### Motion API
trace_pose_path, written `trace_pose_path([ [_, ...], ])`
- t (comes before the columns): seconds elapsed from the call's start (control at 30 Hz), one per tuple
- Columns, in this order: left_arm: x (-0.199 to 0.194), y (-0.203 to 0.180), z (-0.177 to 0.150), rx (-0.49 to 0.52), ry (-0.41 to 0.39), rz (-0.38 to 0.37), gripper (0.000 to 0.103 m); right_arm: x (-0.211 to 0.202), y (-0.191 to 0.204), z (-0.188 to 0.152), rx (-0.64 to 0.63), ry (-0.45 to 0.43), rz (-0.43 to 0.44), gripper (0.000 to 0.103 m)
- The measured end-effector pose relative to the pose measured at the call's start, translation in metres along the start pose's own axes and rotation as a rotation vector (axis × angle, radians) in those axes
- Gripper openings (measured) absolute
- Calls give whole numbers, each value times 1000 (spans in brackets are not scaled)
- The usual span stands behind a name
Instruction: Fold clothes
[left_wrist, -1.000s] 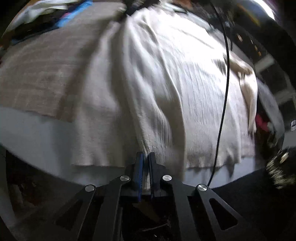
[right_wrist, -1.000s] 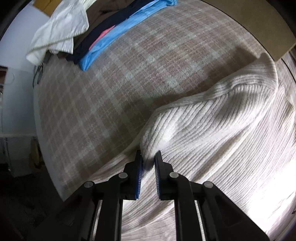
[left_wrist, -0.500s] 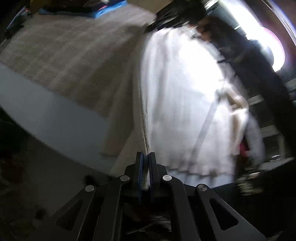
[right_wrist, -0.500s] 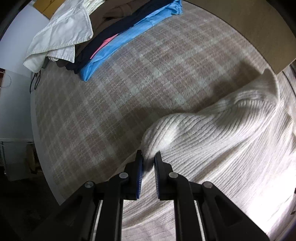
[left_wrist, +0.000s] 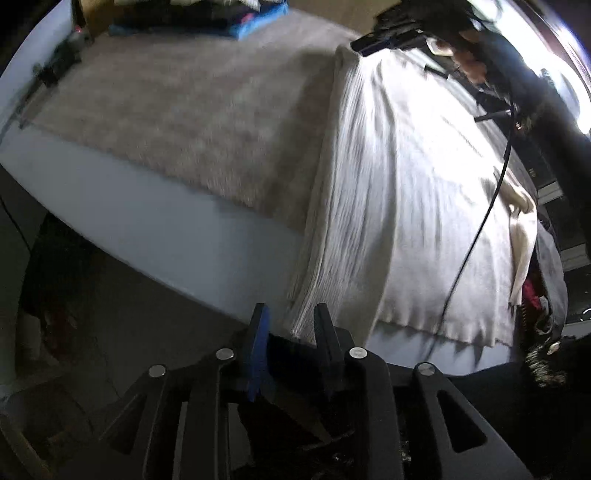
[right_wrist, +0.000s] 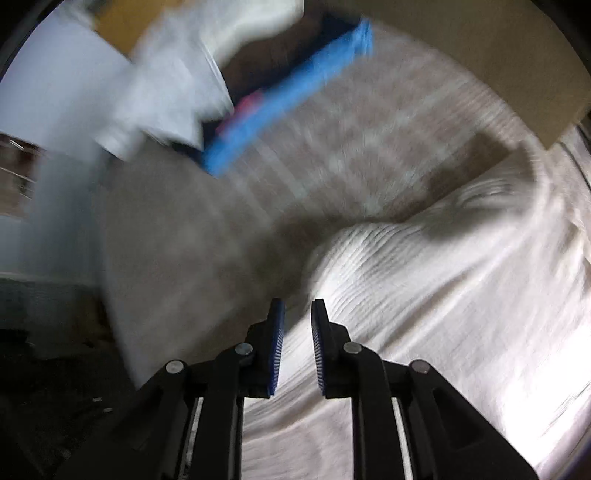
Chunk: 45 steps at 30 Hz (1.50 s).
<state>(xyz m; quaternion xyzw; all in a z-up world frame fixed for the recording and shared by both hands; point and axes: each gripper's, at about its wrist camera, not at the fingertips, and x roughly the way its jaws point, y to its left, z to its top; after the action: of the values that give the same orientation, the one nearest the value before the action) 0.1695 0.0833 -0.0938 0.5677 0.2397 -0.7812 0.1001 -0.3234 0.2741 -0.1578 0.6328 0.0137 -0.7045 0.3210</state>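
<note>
Left wrist: left gripper opening, releasing the folded sweater; right gripper opening, empty. Best lifted clear, no snagging that crease.

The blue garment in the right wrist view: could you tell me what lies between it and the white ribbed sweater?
Only bare checked bedcover lies between the blue garment and the white ribbed sweater; the right wrist view shows this, though blurred.

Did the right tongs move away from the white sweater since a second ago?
Yes. The right tongs have let go of the white sweater and pulled back; the sweater's hump now lies beyond the opening fingertips, and the pile of clothes looks nearer.
</note>
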Motion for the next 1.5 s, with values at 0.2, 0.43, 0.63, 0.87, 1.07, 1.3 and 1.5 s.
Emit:
trace_pose_path([
  [0.2,5,-24,58,114,-78,-42,28,-64,-54,-39,63,-239,-58,16],
  [0.43,73,-58,135,214,-76,-51,28,53,23,20,36,-196,-13,16],
  [0.63,70,-33,130,228,-39,-47,28,78,26,37,9,-168,-41,16],
  [0.87,69,-26,132,213,-33,-71,28,13,-72,61,211,-330,-126,16],
  [1.07,65,-19,131,200,-36,-95,28,53,-92,107,234,-242,-213,15],
  [1.3,13,12,96,137,-50,-54,46,3,-32,90,160,-241,-189,17],
  [1.5,-4,34,34,106,-28,-20,49,5,52,47,24,-127,-138,41],
])
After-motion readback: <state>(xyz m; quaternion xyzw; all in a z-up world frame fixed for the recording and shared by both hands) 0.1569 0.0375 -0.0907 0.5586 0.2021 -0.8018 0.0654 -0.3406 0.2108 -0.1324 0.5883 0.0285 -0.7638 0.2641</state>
